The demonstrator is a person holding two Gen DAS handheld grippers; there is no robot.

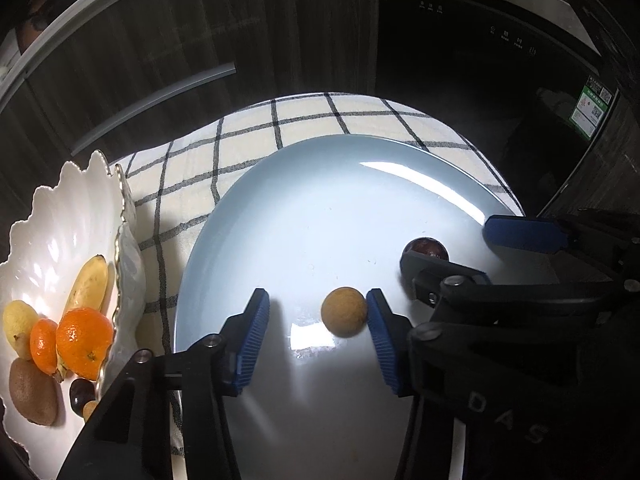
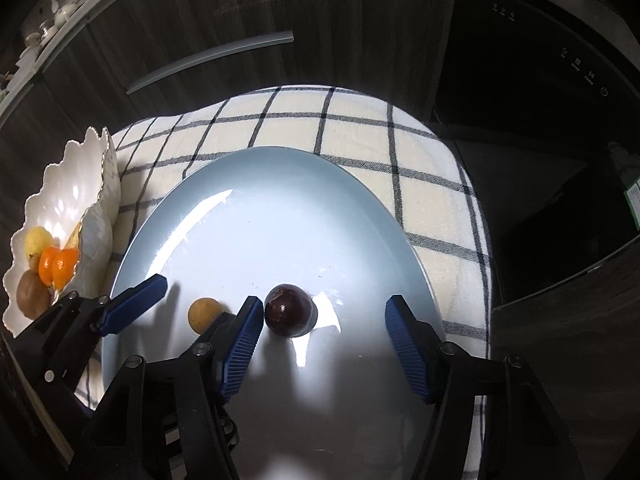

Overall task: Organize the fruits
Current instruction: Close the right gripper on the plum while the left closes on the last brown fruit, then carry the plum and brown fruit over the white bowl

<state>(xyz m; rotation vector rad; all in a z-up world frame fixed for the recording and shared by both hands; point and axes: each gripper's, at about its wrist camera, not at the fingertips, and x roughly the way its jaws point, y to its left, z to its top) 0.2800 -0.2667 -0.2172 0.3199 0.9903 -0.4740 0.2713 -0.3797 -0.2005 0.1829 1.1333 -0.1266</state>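
Two grippers down low over the blue plate (image 1: 248,216), which sat on a checked cloth (image 1: 192,168). Left gripper (image 1: 318,328) spread wide, gripping nothing — a small tan fruit (image 1: 344,311) lay on the plate between its blue pads (image 1: 252,340), right up against the right-hand pad, clear of the left one. Right gripper (image 2: 324,340) likewise released, fingers apart around a dark red fruit (image 2: 289,310) resting on the plate; seen from the right wrist, that fruit sat just beside the left pad (image 2: 240,352), well apart from the other. The two fruits near each other on the near part of the plate, with a finger of each gripper between them. Off to the left, a white scalloped bowl (image 1: 60,216) on the cloth, touching or nearly touching the plate's edge — inside it a banana (image 1: 88,284), two oranges (image 1: 82,340), a yellow fruit (image 1: 18,326), a kiwi (image 1: 32,392) and a dark fruit (image 1: 82,392) low at its rim. Dark wood cabinets (image 1: 160,40) behind.
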